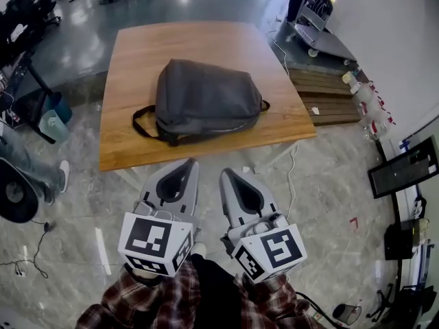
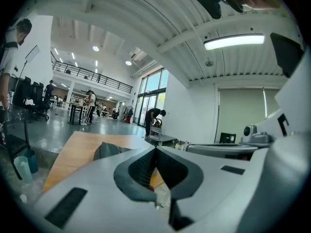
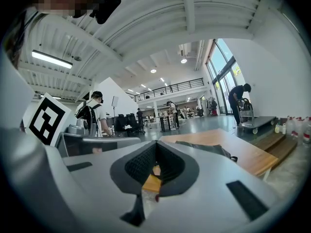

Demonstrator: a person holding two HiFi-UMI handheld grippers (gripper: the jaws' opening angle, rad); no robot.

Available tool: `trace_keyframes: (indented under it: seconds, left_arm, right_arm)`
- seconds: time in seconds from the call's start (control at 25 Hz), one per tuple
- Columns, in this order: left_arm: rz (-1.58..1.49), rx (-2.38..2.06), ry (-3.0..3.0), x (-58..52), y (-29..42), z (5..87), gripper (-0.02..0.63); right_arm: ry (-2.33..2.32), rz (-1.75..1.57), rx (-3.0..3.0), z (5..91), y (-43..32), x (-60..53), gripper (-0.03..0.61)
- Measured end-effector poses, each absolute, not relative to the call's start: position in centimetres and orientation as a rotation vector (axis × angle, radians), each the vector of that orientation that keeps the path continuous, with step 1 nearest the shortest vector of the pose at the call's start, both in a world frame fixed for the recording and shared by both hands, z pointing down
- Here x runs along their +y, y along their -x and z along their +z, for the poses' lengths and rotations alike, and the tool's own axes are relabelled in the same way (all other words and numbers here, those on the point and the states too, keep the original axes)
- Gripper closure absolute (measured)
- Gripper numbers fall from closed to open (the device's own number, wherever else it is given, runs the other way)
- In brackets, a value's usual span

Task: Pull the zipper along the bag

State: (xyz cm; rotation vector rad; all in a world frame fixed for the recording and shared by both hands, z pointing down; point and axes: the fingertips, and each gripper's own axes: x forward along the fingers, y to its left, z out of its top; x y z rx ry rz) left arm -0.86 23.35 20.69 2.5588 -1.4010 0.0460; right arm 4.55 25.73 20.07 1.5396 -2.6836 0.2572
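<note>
On wooden worktop (image 1: 206,43), centre: grey backpack (image 1: 202,100) lying flat, black strap (image 1: 140,123) looped toward left edge. Zipper pull too small to make out. Left tongs (image 1: 191,164) and right tongs (image 1: 225,175) side by side short of worktop's near edge, well apart from backpack. Both tongs closed tip to tip, gripping nothing.

Jaws of right gripper (image 3: 156,143) together, nothing betw. them; bag (image 3: 206,148) lies flat on table (image 3: 245,155) beyond, well apart.
</note>
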Motion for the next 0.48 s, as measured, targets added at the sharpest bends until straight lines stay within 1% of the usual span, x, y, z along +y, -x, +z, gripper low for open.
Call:
trace_keyframes:
  seconds: [0.2,0.48]
  left_arm:
    - [0.051,-1.361,-2.591,15.1,0.1,20.4,0.602]
    - [0.076,-1.286,-2.639,4.6,0.7,20.0,0.601]
  right_arm:
    - [-1.579,0.26,-2.673,19.8,-5.2,17.7,0.569]
    - [-1.635,0.266,-2.649,19.2,-4.0,6.7,0.569]
